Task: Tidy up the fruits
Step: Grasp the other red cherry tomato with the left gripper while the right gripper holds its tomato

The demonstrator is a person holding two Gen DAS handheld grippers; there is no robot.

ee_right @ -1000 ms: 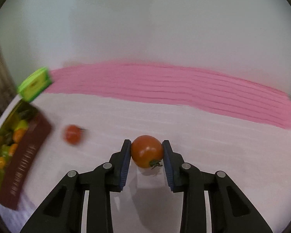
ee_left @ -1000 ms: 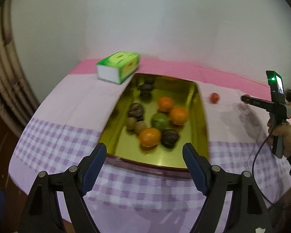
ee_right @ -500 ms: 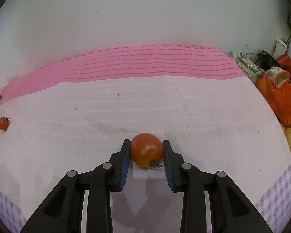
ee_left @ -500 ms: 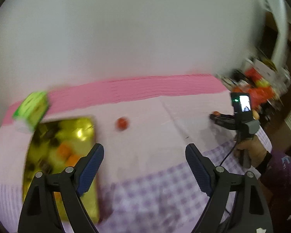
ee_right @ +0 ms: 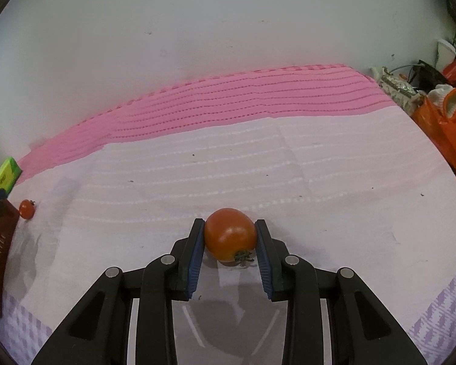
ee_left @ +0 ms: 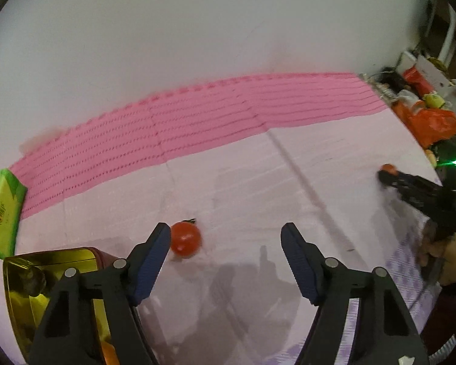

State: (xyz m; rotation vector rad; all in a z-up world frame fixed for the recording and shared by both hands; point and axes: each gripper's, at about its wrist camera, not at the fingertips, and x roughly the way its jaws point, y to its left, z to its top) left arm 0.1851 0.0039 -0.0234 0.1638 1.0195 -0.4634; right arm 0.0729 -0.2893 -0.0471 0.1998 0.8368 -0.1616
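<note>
Fingers of the right gripper (ee_right: 229, 238) are clamped on a tomato (ee_right: 230, 234) just above the pink-clothed desk (ee_right: 334, 164). The left gripper (ee_left: 225, 251) stands wide, its jaws lately narrowing, nothing between them; a smaller tomato (ee_left: 185, 239) lies just beside its left finger, near a gold tray (ee_left: 18, 286) holding blurred, probably fruit, shapes.

A red-orange tomato (ee_right: 230, 234) with a green stalk sits between the right gripper's (ee_right: 230, 237) blue pads (ee_right: 195, 251). Beneath it the tablecloth (ee_right: 228, 167) is pale pink, with a bright pink band beyond and lilac checks nearer. Far left lie a small red tomato (ee_right: 26, 209) and a green box (ee_right: 6, 178).
</note>
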